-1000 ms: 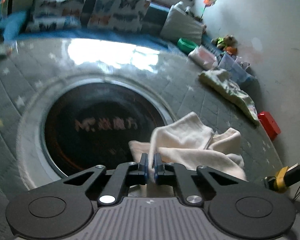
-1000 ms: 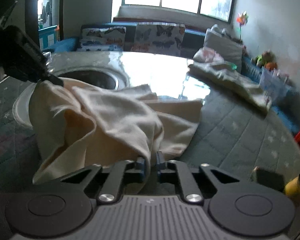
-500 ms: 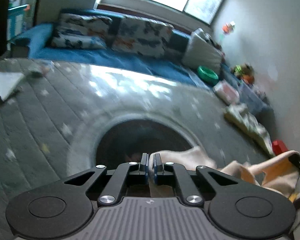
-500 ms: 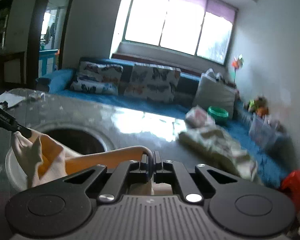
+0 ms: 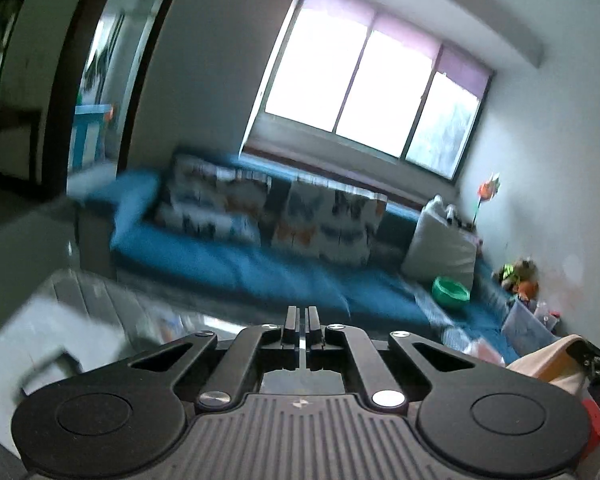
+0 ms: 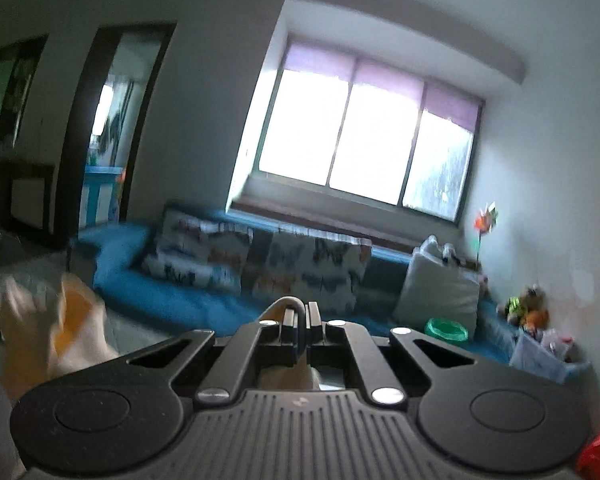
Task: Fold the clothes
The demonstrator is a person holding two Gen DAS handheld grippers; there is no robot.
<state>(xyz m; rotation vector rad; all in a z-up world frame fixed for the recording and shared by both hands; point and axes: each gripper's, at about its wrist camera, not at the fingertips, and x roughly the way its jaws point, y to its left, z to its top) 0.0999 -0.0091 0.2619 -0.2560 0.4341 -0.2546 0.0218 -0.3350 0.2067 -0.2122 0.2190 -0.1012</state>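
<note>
The cream garment (image 6: 56, 332) blurs at the left edge; whatever the left tool (image 5: 301, 322) pinches stays hidden.

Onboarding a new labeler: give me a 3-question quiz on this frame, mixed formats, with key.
1. True or false: the right gripper is shut on a fold of the cream fabric garment.
2. Multiple choice: the round green bowl sits on A) the windowsill, B) the blue sofa, C) the grey table.
3. Fill in: in the left wrist view, the left gripper has its fingers nearly together, and the garment shows only at the lower ___ edge.

Key: 1 true; 2 B; 3 right.
</note>
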